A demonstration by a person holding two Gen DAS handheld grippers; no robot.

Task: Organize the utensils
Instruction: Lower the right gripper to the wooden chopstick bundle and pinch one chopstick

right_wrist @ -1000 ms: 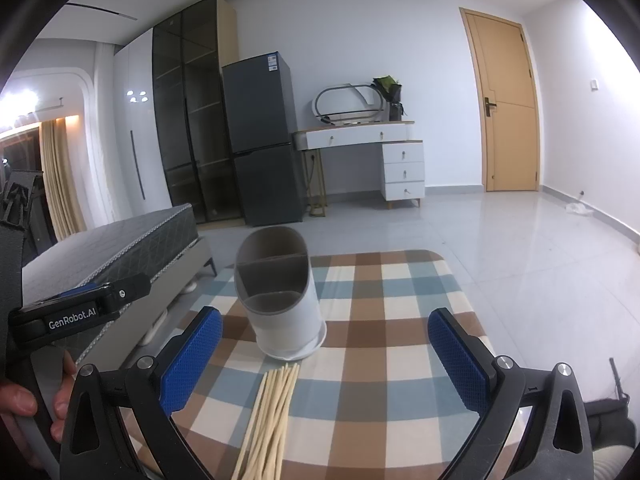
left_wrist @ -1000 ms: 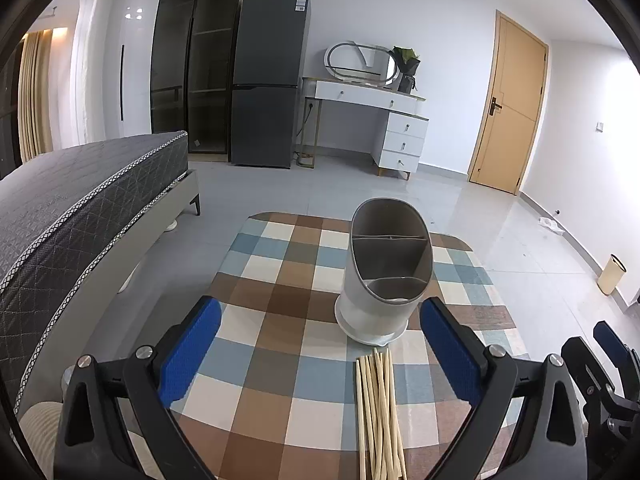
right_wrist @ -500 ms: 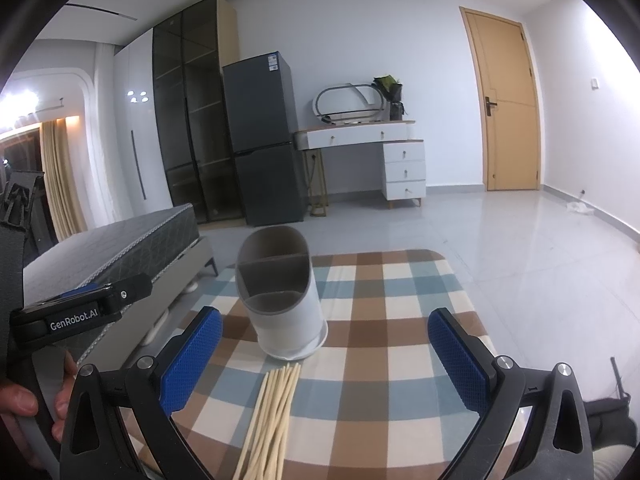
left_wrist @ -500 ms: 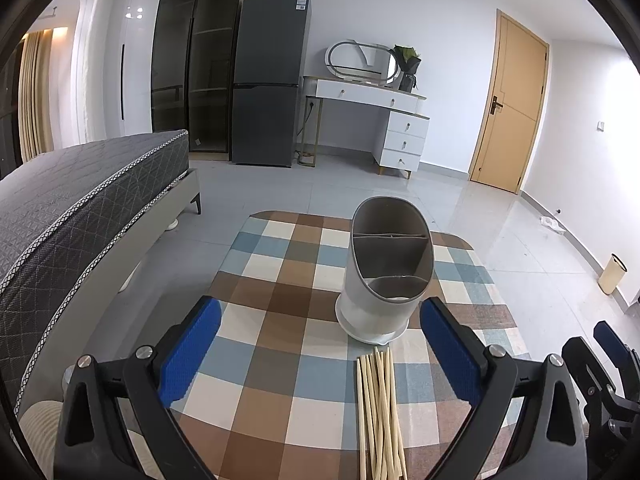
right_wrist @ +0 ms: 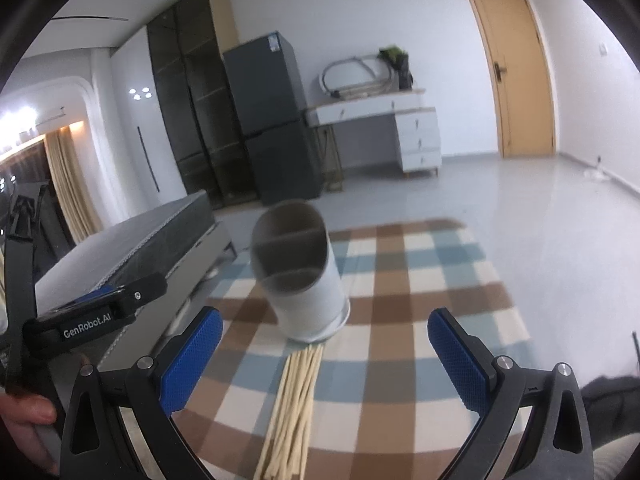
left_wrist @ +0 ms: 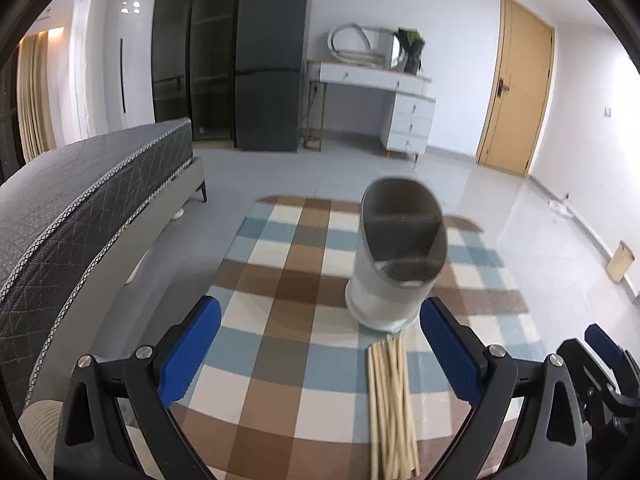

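Observation:
A grey-and-white utensil holder (left_wrist: 396, 264) (right_wrist: 300, 280) with divided compartments stands empty on the checked tablecloth (left_wrist: 288, 308) (right_wrist: 420, 300). A bundle of several pale wooden chopsticks (left_wrist: 392, 404) (right_wrist: 292, 404) lies flat just in front of it, pointing at its base. My left gripper (left_wrist: 320, 352) is open above the near part of the table, with the chopsticks between its fingers near the right one. My right gripper (right_wrist: 324, 356) is open too, and the chopsticks lie below the gap between its blue pads.
A grey bed (left_wrist: 80, 208) runs along the left of the table. A dark fridge (left_wrist: 268, 72), a white dressing table (left_wrist: 380, 92) and a wooden door (left_wrist: 516, 100) stand at the far wall. A hand (right_wrist: 24, 428) holds the left gripper's handle.
Both grippers have moved forward and dipped, so the holder and chopsticks sit closer; the right view has tilted and both are motion-blurred. Both stay open. The objects have not moved.

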